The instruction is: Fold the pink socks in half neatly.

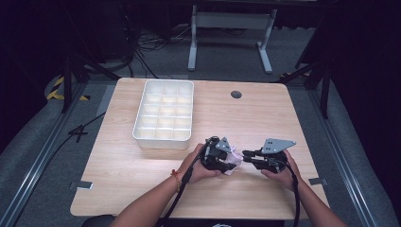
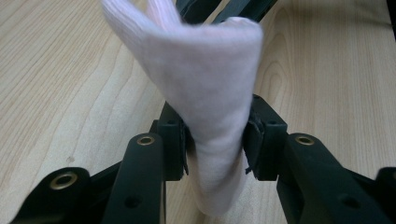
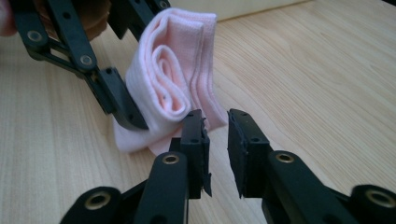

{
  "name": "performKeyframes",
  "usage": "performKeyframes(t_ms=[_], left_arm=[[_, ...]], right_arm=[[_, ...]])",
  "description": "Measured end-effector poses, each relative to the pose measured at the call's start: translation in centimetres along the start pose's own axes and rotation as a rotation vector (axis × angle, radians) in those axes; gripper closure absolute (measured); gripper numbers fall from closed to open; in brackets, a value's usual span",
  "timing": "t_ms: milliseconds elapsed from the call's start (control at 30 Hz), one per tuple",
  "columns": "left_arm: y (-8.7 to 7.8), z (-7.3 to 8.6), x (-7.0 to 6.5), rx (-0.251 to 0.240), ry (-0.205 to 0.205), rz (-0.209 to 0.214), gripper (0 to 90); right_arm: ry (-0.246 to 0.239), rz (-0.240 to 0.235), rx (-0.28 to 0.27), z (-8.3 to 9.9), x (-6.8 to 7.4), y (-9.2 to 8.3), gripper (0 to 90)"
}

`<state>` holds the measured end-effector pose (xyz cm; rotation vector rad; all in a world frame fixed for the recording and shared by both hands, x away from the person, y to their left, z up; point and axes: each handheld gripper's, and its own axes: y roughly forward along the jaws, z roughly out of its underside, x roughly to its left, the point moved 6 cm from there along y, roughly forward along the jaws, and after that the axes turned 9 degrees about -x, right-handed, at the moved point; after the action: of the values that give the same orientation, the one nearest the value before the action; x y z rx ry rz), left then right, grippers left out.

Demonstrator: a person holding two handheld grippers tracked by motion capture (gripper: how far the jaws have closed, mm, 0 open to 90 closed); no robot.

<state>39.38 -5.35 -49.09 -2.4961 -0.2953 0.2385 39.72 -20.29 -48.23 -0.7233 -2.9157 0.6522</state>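
A pale pink rolled cloth (image 1: 234, 161) stands near the table's front edge, between the two hands. My left gripper (image 1: 233, 163) is shut on it; in the left gripper view the pads squeeze the lower part of the cloth (image 2: 205, 93) from both sides and its folded top leans over them. My right gripper (image 1: 246, 155) points at the cloth from the right. In the right gripper view its jaws (image 3: 215, 126) stand a narrow gap apart with nothing between them, the left pad just touching the lower edge of the cloth (image 3: 168, 79). One of the left gripper's fingers (image 3: 116, 100) presses the roll's side.
A white tray (image 1: 163, 143) with several compartments sits at the back left of the wooden table (image 1: 265, 118). A dark round grommet (image 1: 236, 94) lies near the far edge. A white desk frame (image 1: 231, 21) stands on the floor beyond.
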Motion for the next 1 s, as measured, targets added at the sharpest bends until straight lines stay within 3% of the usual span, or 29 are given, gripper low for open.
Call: performKeyframes(t_ms=[200,267,500,767,1000], left_arm=[[-0.4,0.0,-0.3,0.003,0.028,0.007,67.6],[-0.8,0.1,-0.2,-0.005,0.043,-0.024,71.0],[-3.5,0.2,0.3,-0.049,0.059,-0.055,72.1],[-7.1,0.8,1.9,-0.123,0.023,-0.14,72.3],[-10.0,0.8,2.9,-0.15,0.033,-0.215,72.5]], right_arm=[[-0.032,-0.021,0.005,-0.4,0.7,0.3,80.5],[-0.035,-0.018,0.001,-0.5,0.8,0.2,78.8],[-0.022,0.01,0.03,0.3,0.2,-0.5,69.7],[-0.042,0.03,0.107,1.8,0.0,-1.3,60.8],[-0.036,0.009,0.139,2.9,0.6,-1.3,51.5]])
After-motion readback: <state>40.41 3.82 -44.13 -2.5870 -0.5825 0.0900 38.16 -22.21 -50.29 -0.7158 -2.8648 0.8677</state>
